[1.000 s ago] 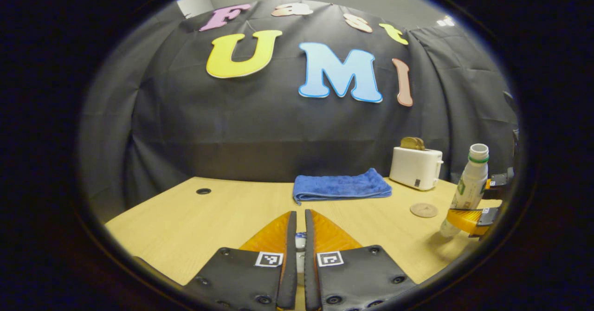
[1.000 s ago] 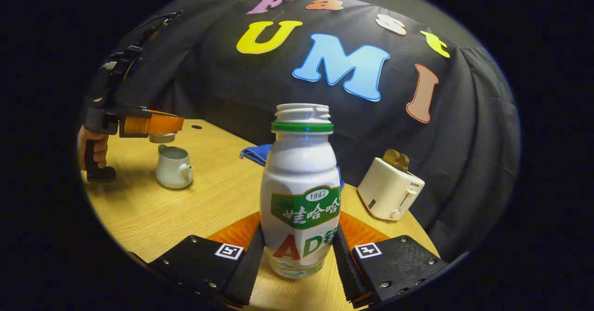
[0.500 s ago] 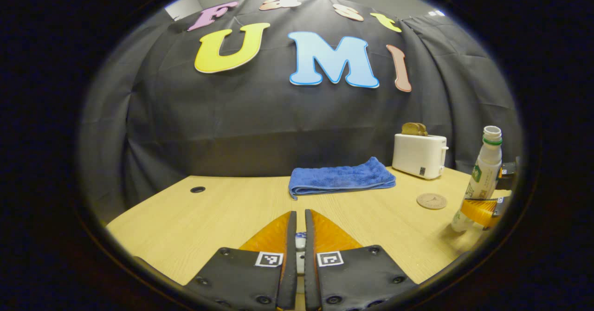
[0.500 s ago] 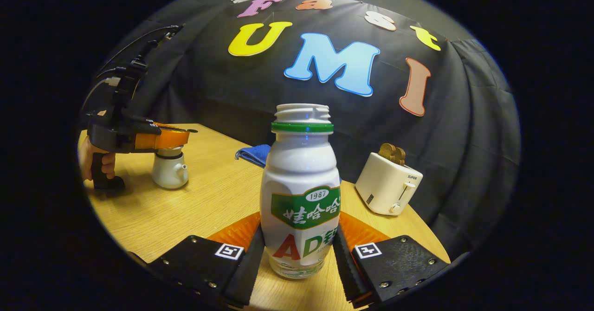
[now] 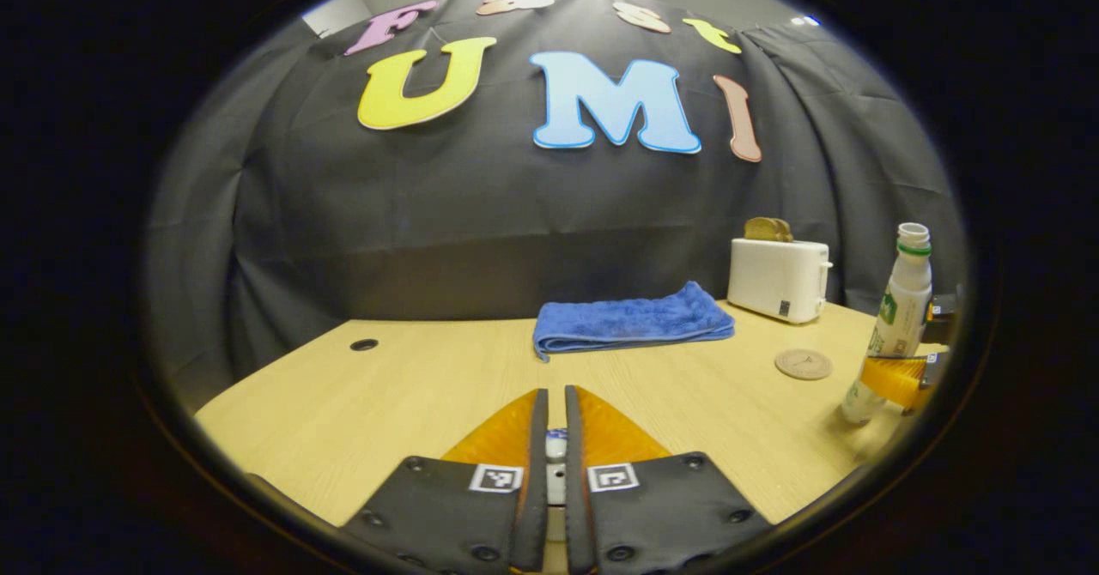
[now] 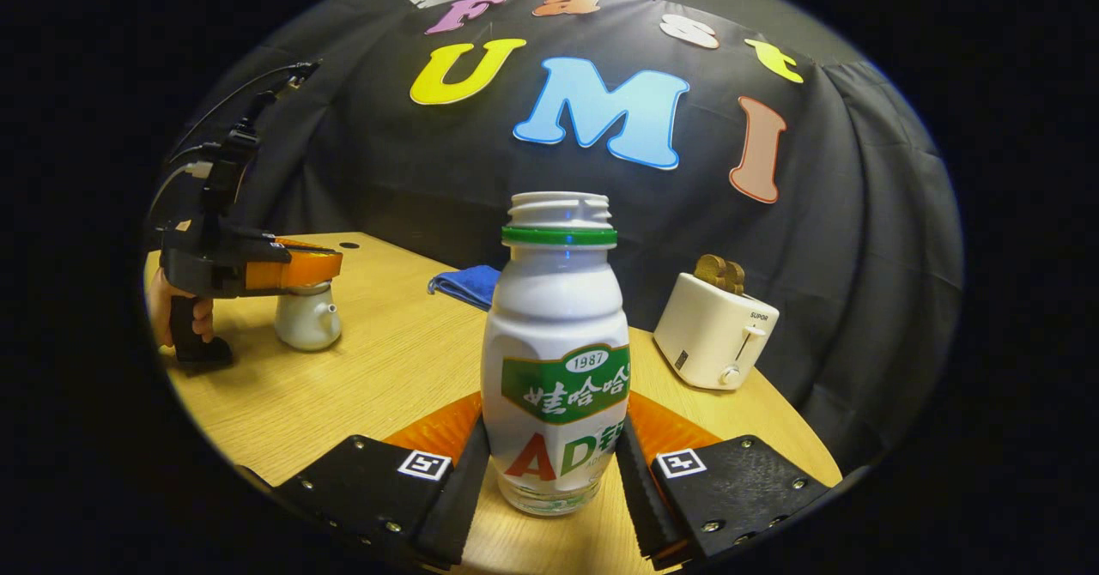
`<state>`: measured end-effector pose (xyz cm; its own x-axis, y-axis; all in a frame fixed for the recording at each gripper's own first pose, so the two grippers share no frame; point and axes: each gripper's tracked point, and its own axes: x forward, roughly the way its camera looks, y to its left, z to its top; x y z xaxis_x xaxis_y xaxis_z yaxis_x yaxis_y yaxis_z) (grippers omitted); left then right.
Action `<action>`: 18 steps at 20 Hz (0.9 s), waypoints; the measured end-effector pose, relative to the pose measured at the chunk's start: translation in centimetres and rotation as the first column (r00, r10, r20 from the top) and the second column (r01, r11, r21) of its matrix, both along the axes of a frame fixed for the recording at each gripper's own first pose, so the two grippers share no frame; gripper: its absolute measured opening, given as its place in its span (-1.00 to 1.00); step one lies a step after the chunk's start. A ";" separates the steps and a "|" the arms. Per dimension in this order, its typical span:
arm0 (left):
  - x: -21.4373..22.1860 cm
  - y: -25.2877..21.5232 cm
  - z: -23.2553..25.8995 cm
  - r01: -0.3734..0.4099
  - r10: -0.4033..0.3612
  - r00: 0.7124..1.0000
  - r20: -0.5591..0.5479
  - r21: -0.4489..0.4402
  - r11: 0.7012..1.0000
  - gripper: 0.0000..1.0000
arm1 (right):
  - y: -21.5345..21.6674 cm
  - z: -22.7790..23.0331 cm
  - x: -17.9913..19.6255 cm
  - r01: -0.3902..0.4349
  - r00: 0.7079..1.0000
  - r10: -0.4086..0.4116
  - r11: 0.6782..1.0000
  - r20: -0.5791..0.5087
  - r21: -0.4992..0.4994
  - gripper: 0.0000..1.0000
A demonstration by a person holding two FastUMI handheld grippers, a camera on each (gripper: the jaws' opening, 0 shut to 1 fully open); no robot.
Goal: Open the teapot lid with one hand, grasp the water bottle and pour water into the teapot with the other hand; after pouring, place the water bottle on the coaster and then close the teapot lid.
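My right gripper (image 6: 554,438) is shut on a white water bottle (image 6: 555,343) with a green label and no cap, held upright just above the wooden table (image 6: 386,369). In the left gripper view that bottle (image 5: 897,317) stands to the right of a round cork coaster (image 5: 804,364), not on it. My left gripper (image 5: 549,399) is shut on the small knob of the teapot lid (image 5: 555,446). Seen from the right gripper view, the left gripper (image 6: 296,268) holds the lid down on the white teapot (image 6: 307,324), spout pointing right.
A folded blue towel (image 5: 631,322) lies at the back of the table. A white toaster (image 5: 777,279) with toast stands to its right. A hand (image 6: 176,300) grips the left gripper's handle. A small cable hole (image 5: 363,345) sits in the table's far left.
The left gripper came down with the lid from above the open teapot onto its mouth. The bottle in the right gripper went from tilted to upright.
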<state>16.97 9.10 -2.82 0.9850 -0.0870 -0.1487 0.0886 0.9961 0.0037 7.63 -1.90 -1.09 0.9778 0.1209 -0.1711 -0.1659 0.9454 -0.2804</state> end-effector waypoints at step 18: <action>-8.8 -1.9 12.3 0.014 -0.011 0.956 0.294 -0.007 1.000 0.90 | -7.2 2.7 8.0 0.125 0.990 -0.134 0.974 0.035 0.191 0.43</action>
